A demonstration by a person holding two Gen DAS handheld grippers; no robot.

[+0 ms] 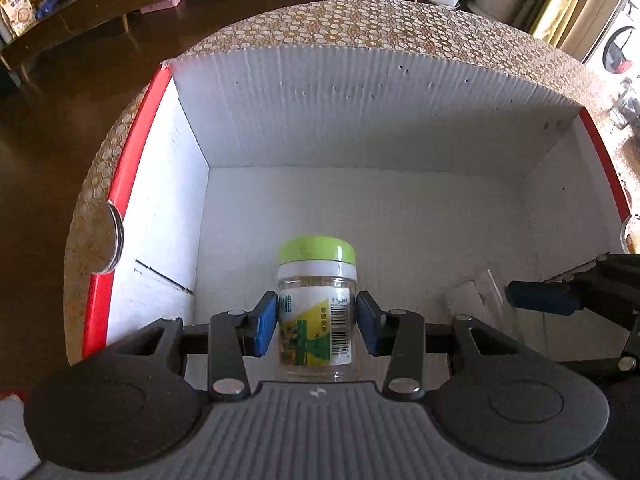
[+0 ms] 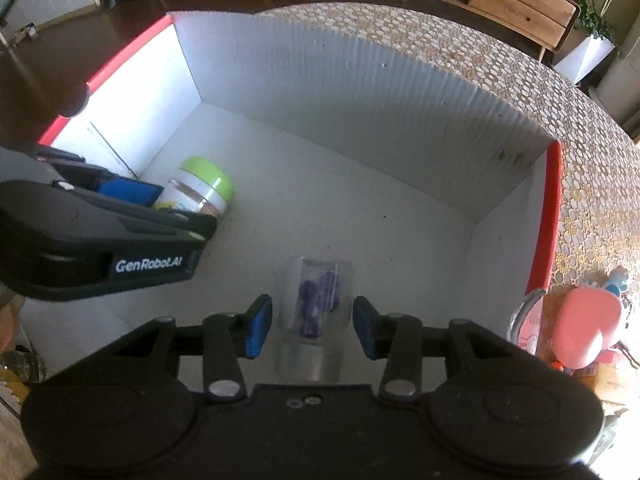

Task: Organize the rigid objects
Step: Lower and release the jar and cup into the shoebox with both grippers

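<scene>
- The table, under a patterned cloth, carries a white box with red outer sides.
- The left gripper reaches down into the box near its left wall, blue pads clamped on a jar with a green lid.
- The right gripper is in the box too; a clear tube of purple pieces sits between its pads with gaps on both sides, so it is released.
- A pink toy lies on the table outside the box's right wall.
</scene>
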